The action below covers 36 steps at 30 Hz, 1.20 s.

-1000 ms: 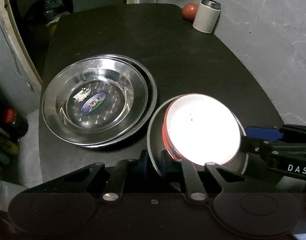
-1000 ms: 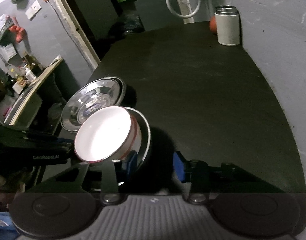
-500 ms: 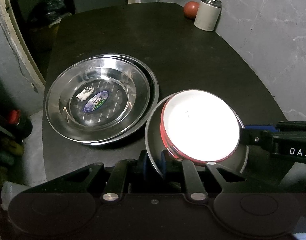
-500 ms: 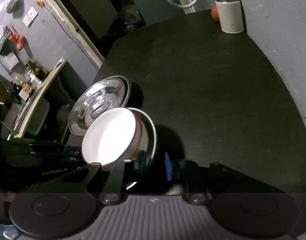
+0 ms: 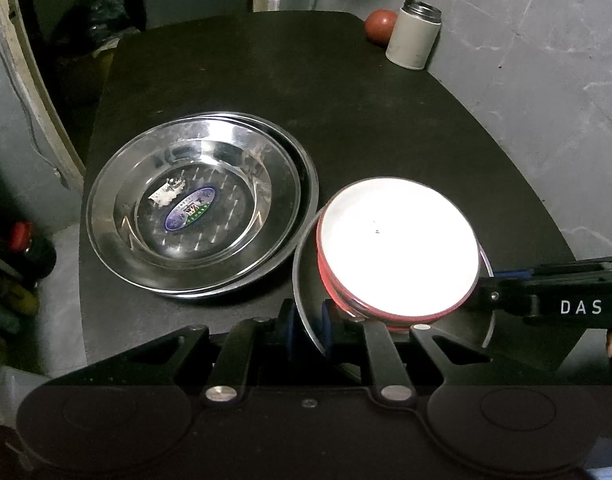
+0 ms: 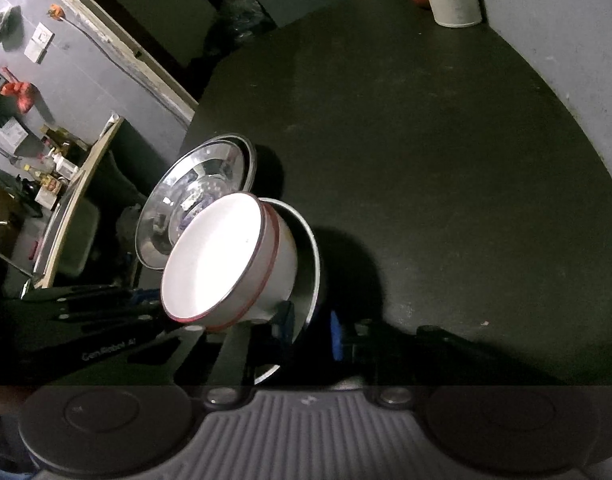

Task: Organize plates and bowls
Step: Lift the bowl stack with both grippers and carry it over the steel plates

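Left wrist: gripper (image 5: 306, 318) on plate (image 5: 306, 312)

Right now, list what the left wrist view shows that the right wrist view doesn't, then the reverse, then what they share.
Only the left wrist view: the oval sticker inside the stacked steel plates read clearly, and the left gripper pinching the rim of the steel plate under the white bowl.

Only the right wrist view: a cluttered shelf beyond the table edge, and the right gripper straddling that plate's rim.

Both: bowl in plate, steel stack, white canister, red ball, black table.
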Each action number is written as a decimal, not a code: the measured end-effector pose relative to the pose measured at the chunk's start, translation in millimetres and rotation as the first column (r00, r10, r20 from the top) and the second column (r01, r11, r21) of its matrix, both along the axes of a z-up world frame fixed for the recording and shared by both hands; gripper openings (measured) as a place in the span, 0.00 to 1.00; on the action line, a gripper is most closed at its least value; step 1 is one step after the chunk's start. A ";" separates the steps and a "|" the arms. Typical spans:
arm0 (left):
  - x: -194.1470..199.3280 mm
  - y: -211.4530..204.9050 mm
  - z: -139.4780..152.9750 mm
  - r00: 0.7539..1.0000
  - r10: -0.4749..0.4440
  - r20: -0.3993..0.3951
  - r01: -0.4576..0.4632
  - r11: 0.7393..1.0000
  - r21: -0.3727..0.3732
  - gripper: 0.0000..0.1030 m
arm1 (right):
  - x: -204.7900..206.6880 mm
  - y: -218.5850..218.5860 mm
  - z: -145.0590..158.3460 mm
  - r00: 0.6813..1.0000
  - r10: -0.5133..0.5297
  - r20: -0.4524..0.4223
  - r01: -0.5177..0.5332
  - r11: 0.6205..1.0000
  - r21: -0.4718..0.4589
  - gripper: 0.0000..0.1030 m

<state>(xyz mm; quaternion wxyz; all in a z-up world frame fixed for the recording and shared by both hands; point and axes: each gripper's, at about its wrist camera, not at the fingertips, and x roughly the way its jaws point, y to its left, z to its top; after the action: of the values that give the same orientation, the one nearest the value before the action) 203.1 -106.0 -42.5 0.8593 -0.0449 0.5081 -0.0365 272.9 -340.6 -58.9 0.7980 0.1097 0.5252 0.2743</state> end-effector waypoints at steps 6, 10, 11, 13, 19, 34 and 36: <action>-1.5 3.9 -0.3 1.000 -0.015 0.009 0.016 1.000 -0.018 0.14 | -6.1 -2.1 0.9 1.000 -0.022 0.014 0.021 1.000 0.016 0.19; -4.6 5.6 -2.2 1.000 -0.011 0.010 0.012 0.999 -0.040 0.13 | -8.9 -0.4 5.4 0.999 -0.024 0.025 0.024 1.000 0.003 0.19; -5.0 6.0 -2.4 1.000 -0.010 0.009 0.010 0.999 -0.047 0.13 | -9.5 -0.5 6.4 0.999 -0.026 0.026 0.026 1.000 0.001 0.19; -4.7 6.7 -1.9 1.000 -0.012 0.011 0.013 0.998 -0.057 0.13 | -10.2 -0.7 8.5 0.999 -0.033 0.026 0.033 0.999 0.001 0.19; -0.6 8.8 6.5 0.999 -0.021 0.039 0.024 0.997 -0.077 0.13 | -10.0 -0.3 18.6 0.997 -0.054 0.047 0.054 0.999 0.001 0.19; 13.6 34.6 36.2 0.994 0.015 0.104 -0.007 0.997 -0.082 0.12 | 11.6 23.3 35.3 0.995 -0.045 0.083 0.042 0.998 0.036 0.19; 16.2 39.8 39.4 0.993 0.025 0.111 -0.016 0.997 -0.079 0.12 | 16.1 30.0 36.7 0.996 -0.036 0.087 0.033 0.999 0.039 0.19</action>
<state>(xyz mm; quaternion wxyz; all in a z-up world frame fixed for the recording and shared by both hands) 219.3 -66.2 -3.1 0.8845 -0.0814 0.4567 -0.0498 289.0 -310.6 -22.2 0.8228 0.1214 0.4824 0.2749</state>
